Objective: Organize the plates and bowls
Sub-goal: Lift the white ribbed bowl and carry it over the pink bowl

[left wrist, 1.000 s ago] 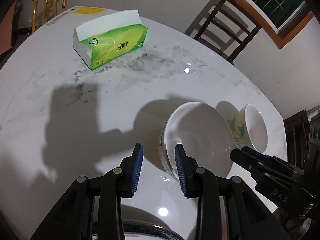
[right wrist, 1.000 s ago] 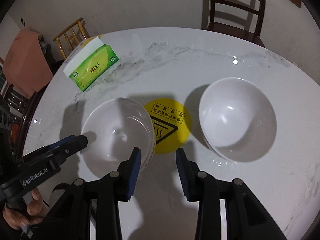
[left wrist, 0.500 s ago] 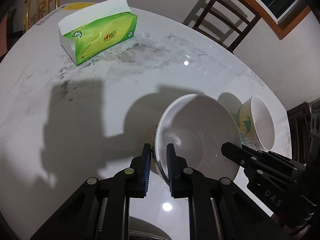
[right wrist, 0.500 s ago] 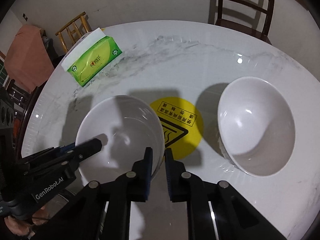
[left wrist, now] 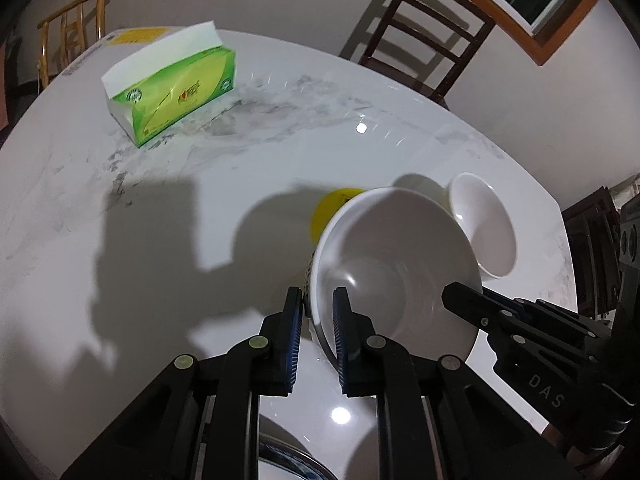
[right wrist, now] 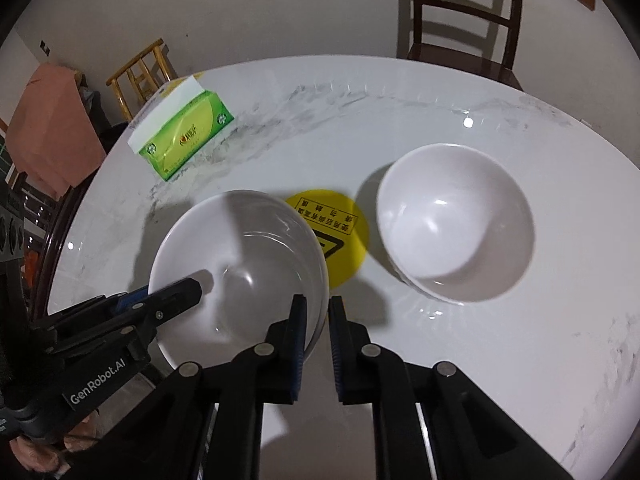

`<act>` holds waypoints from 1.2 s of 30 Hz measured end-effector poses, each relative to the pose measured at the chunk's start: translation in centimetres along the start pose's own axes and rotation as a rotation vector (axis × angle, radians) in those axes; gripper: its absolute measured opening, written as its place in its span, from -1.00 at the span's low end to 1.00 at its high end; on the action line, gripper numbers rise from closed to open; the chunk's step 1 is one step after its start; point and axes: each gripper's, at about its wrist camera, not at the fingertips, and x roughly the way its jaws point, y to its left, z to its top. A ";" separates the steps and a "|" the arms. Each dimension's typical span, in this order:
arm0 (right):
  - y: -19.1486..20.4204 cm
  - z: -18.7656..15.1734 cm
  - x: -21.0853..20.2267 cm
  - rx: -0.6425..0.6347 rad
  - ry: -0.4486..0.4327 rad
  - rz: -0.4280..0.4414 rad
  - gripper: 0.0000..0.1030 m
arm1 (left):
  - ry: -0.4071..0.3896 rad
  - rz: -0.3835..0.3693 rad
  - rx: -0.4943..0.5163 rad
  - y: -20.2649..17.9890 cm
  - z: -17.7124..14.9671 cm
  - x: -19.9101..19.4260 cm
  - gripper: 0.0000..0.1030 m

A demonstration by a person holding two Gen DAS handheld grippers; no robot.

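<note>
Since a second ago both grippers have closed on opposite sides of the near white bowl and tipped it up off the table, uncovering more of the yellow sticker. The left gripper and right gripper each pinch its rim with narrow fingers. Organizing has barely begun: the second bowl sits apart, unstacked.

bowls: 2 | tissue box: 1 | yellow sticker: 1 | chairs: 2
</note>
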 end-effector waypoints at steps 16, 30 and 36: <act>-2.8 -4.2 -6.8 0.044 -0.077 -0.040 -0.78 | -0.019 -0.019 0.100 -6.0 -3.0 -3.6 -0.76; -4.4 -10.5 -10.9 0.104 -0.103 -0.049 -0.77 | -0.022 -0.040 0.174 -9.2 -7.9 -6.6 -0.77; -4.4 -12.7 -12.2 0.119 -0.123 -0.043 -0.77 | -0.057 -0.043 0.193 -10.0 -9.7 -8.3 -0.77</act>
